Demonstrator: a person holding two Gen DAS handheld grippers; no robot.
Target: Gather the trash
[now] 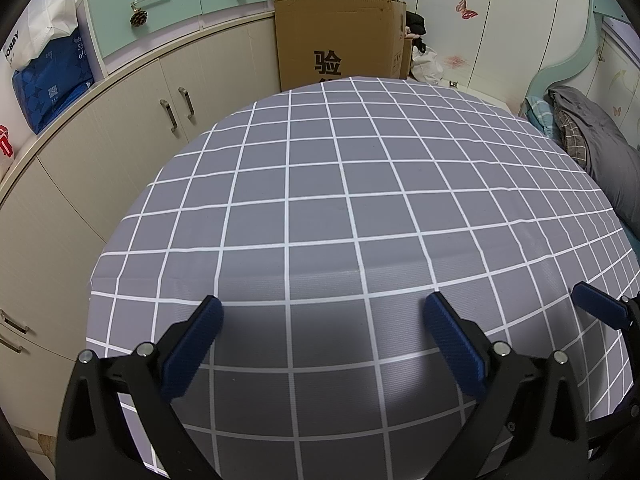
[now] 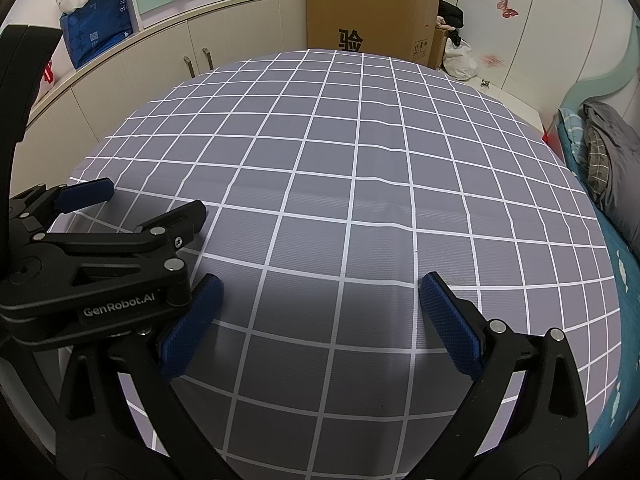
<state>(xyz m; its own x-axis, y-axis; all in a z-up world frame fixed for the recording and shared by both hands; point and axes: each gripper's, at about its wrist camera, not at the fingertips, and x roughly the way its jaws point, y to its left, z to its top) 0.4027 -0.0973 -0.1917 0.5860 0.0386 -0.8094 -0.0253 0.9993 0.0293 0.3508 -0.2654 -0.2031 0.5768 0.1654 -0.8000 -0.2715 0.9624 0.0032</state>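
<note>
**Two open grippers over the checked table**

Both grippers hang side by side above the near edge of the table [image 1: 320, 200], which is covered with a grey cloth with white grid lines. The left gripper [image 1: 324, 320] has its two blue-padded fingers spread wide, and nothing is between them. The right gripper [image 2: 320, 300] is the same: its fingers are far apart and hold nothing. In the right wrist view the left gripper [image 2: 152, 200] shows from the side, just to the left of the right one, and its jaws are also apart there. In the left wrist view one blue finger of the right gripper [image 1: 600, 306] appears at the right border, over the table's right side.

I cannot see any trash on the cloth in these views, so I cannot tell where it lies.

Behind the far edge of the table stands a big cardboard box [image 1: 340, 36] with a black printed character. To the left of the table runs a row of beige cabinets [image 1: 120, 120], and on top of them are a blue bag [image 1: 52, 80] and a white bag [image 1: 40, 20]. To the right of the table is a bed with grey bedding [image 1: 592, 140].
</note>
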